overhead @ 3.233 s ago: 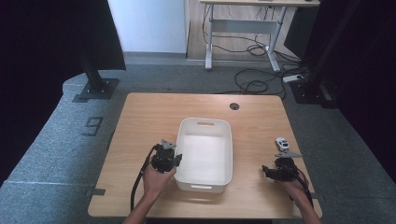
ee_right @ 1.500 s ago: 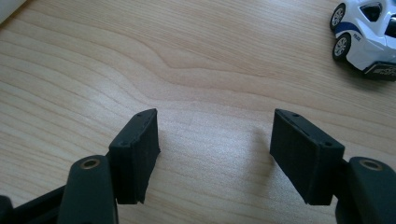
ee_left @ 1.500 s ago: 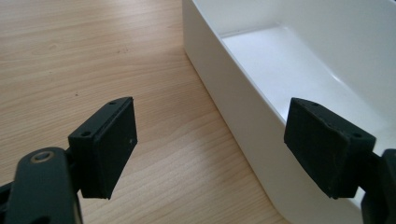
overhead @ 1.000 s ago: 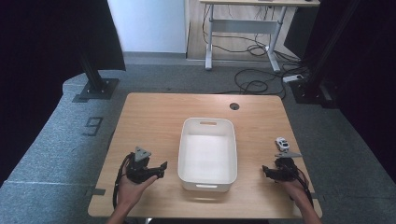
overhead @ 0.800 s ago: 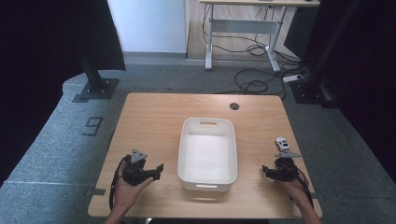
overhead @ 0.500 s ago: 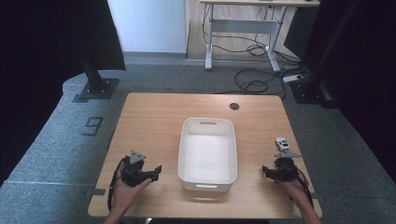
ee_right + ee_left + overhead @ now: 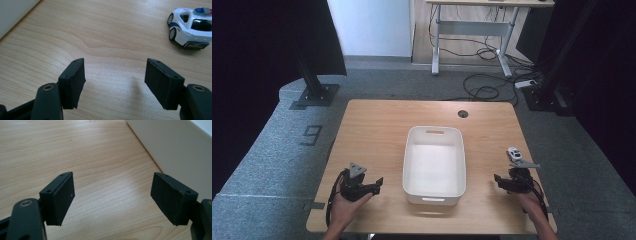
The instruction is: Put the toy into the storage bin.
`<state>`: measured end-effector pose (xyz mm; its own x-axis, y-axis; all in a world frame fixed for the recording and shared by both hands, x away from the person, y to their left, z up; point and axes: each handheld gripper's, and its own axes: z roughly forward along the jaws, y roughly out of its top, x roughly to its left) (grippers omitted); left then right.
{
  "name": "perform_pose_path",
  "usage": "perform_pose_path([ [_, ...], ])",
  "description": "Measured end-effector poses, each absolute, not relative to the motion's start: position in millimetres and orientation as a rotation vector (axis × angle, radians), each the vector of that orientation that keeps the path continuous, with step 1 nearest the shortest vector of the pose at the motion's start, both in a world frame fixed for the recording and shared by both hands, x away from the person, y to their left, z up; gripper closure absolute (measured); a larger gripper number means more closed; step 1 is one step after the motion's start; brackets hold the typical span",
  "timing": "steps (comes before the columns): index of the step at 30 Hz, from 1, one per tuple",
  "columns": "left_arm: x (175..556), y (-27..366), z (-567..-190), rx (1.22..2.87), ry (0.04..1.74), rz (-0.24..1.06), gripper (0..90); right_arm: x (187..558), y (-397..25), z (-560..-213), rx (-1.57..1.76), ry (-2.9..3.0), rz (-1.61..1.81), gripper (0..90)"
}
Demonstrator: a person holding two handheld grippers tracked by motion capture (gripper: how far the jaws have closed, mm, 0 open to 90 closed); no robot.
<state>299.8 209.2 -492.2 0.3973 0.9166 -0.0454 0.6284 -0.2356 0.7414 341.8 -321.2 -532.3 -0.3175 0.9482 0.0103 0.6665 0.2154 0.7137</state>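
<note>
Resting low at the near corners of the table [image 7: 377,120], both grippers sit idle with their jaws spread wide and nothing between them. The left gripper [image 7: 373,186] lies in the person's palm, just left of the white bin [image 7: 434,187], jaws pointing toward the bin's side wall; in the left gripper view [image 7: 112,195] that wall [image 7: 175,152] stands near the right-hand pad without touching it. The right gripper [image 7: 501,181] is held near the right edge of the table, jaws pointing inward along the wood.

Toy police car [image 7: 513,153] — white with blue trim and a light bar — stands upright on its wheels just beyond the right gripper, apart from it. In the right gripper view [image 7: 115,82] the car [image 7: 191,25] sits ahead and off to the right of the open jaws, not lined up between them. Judgement: the car is the likely thing to be picked up and the empty bin the likely place for it, which would explain the bin set centrally between the hands, within reach of either. The right gripper would need to swing toward the car before closing.

Surface — light wood-grain tabletop, bare apart from bin and car, with a round cable hole [image 7: 463,114] near the far edge. Room — grey carpeted floor, dark curtains on both sides, black stand bases, a desk frame [image 7: 472,30] and loose cables at the back.
</note>
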Motion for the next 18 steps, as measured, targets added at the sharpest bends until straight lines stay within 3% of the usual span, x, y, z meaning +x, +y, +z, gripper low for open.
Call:
perform_pose_path([
  [18, 302, 214, -498, 1.995, 1.33, 0.499, 21.4, 347, -342, -525, 1.557, 2.003, 0.897, 25.0],
])
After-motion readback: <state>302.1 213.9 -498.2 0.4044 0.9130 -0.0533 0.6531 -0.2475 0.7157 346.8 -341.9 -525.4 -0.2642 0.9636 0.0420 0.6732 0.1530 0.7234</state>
